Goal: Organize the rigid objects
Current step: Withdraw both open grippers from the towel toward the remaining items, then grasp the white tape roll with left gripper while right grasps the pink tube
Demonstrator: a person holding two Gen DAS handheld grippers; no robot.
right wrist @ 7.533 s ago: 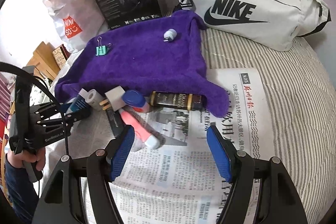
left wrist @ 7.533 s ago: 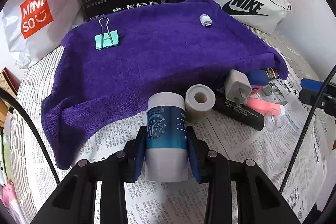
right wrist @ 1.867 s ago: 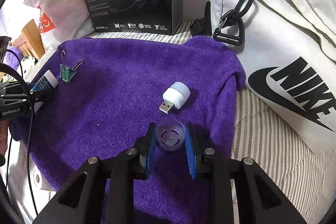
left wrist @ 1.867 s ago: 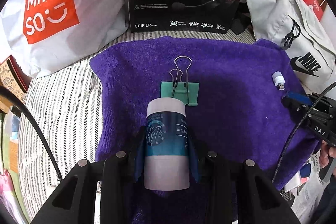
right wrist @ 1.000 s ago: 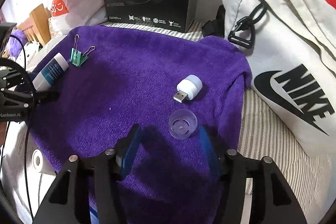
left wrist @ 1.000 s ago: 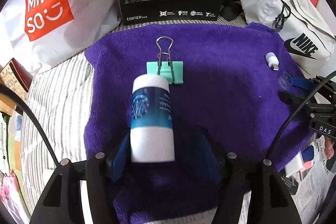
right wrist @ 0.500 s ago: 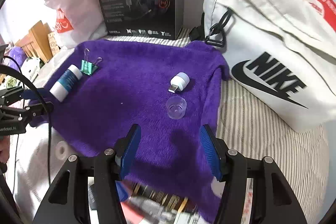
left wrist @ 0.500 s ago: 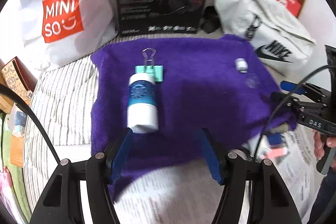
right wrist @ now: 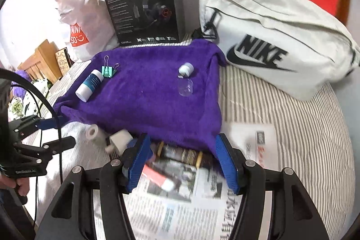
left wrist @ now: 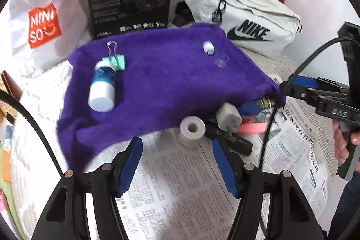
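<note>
White-and-blue tube (left wrist: 102,87): released, now lying on purple towel (left wrist: 162,82), upper left of frame. Clear cap (right wrist: 185,87): likewise set down beside USB plug (right wrist: 185,69). Both hand-held grippers (left wrist: 177,164) (right wrist: 181,163) empty, drawn back over newspaper (left wrist: 180,199).

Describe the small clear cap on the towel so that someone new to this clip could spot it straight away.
Find the purple towel spread in front of the white Nike bag. Near the towel's edge closest to that bag lies a white USB plug-in light; the clear plastic cap sits just beside it, toward the camera. It is see-through and round, unlike the opaque white light.

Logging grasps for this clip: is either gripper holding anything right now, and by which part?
Nothing is held. The left gripper and right gripper are both open and empty, above the newspaper.
</note>
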